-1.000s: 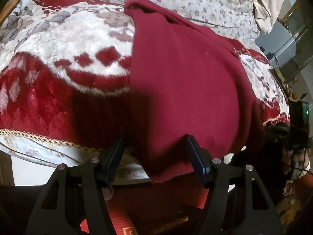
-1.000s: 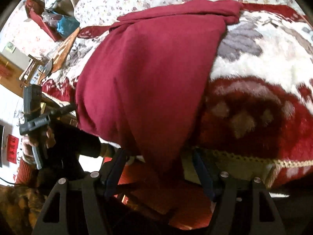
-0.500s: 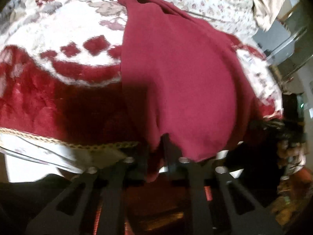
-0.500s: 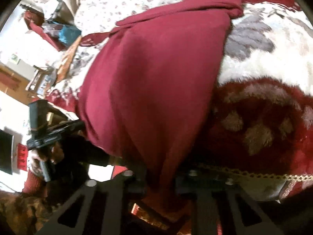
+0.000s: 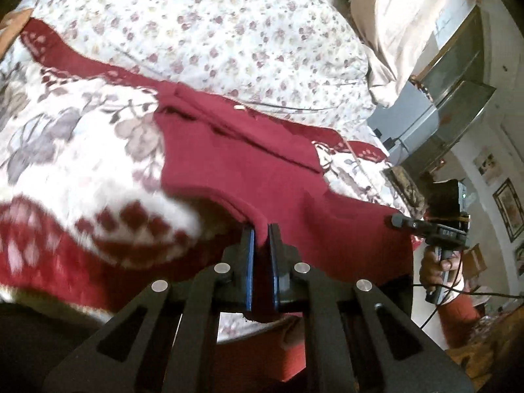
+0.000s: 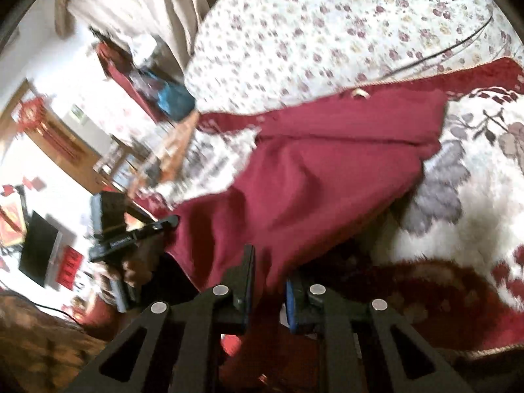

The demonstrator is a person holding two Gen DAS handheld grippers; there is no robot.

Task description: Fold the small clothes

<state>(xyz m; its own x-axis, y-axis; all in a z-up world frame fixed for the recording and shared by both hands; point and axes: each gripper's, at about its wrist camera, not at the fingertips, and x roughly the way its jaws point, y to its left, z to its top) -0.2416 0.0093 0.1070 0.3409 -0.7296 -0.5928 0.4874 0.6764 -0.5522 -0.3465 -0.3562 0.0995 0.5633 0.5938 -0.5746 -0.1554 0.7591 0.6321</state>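
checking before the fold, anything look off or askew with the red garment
Nothing stands out. The red garment lies across the blanket, its near hem pinched in the left hand-held gripper and right hand-held gripper.

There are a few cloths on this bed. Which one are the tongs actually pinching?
The plain dark red garment. Both the left tongs and the right tongs clamp its near edge. The fluffy red and white blanket and flowered sheet lie ungripped beneath.

Bed (image 5: 229,16), plush blanket (image 5: 82,150), maroon garment (image 5: 245,170)
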